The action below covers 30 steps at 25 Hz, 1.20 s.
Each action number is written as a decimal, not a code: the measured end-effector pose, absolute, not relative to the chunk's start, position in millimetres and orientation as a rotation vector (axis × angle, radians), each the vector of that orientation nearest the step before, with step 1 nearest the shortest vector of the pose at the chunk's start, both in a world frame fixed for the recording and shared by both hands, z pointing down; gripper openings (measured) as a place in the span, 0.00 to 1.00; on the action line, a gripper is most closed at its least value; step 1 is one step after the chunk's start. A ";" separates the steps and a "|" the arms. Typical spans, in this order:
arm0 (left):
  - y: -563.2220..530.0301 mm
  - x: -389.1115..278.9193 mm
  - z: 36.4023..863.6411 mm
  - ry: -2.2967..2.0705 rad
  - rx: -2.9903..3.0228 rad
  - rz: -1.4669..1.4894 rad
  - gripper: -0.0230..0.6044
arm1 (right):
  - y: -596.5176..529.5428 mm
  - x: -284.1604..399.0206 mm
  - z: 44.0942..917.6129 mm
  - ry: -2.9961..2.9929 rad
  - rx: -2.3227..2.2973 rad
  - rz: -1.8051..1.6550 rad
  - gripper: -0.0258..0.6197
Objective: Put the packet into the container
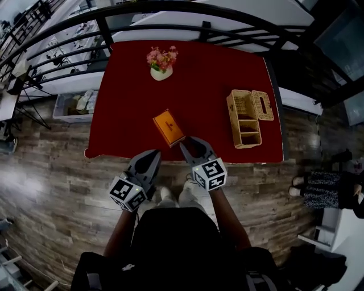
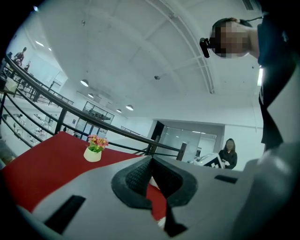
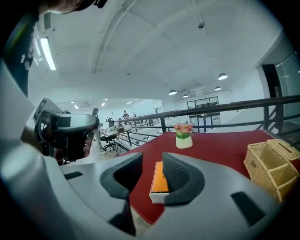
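Observation:
An orange packet [image 1: 169, 127] lies flat on the red table [image 1: 125, 85], near its front edge. In the right gripper view the packet [image 3: 160, 180] shows through the gap of my right gripper [image 3: 152, 161], just beyond the tips and untouched. That right gripper [image 1: 185, 145] is open by a small gap at the table's front edge. My left gripper [image 1: 154, 154] hovers at the front edge, left of the packet, shut and empty [image 2: 150, 161]. The wicker container [image 1: 249, 117] with several compartments stands at the right of the table, lid open [image 3: 272, 166].
A white pot of pink flowers [image 1: 161, 62] stands at the back middle of the table [image 2: 93, 149] [image 3: 183, 136]. A black railing [image 1: 170, 11] runs behind the table. A person's legs [image 1: 321, 190] are on the wooden floor at the right. A crate [image 1: 74, 106] sits left of the table.

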<state>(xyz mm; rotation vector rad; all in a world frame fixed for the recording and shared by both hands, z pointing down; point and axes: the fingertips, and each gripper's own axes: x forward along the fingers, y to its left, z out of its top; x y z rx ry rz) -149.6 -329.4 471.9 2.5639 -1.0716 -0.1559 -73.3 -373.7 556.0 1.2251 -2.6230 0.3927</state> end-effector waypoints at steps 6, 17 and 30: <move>-337.9 -151.3 477.3 -1.133 2.553 -0.131 0.05 | -419.0 -97.4 618.6 -2.469 1.089 0.439 0.52; -346.5 -162.5 492.3 -1.249 2.517 -0.092 0.05 | -459.7 -125.3 708.5 -2.163 1.041 0.518 0.75; -349.9 -182.3 493.2 -1.329 2.478 -0.102 0.05 | -457.9 -121.4 736.1 -2.021 0.982 0.559 0.67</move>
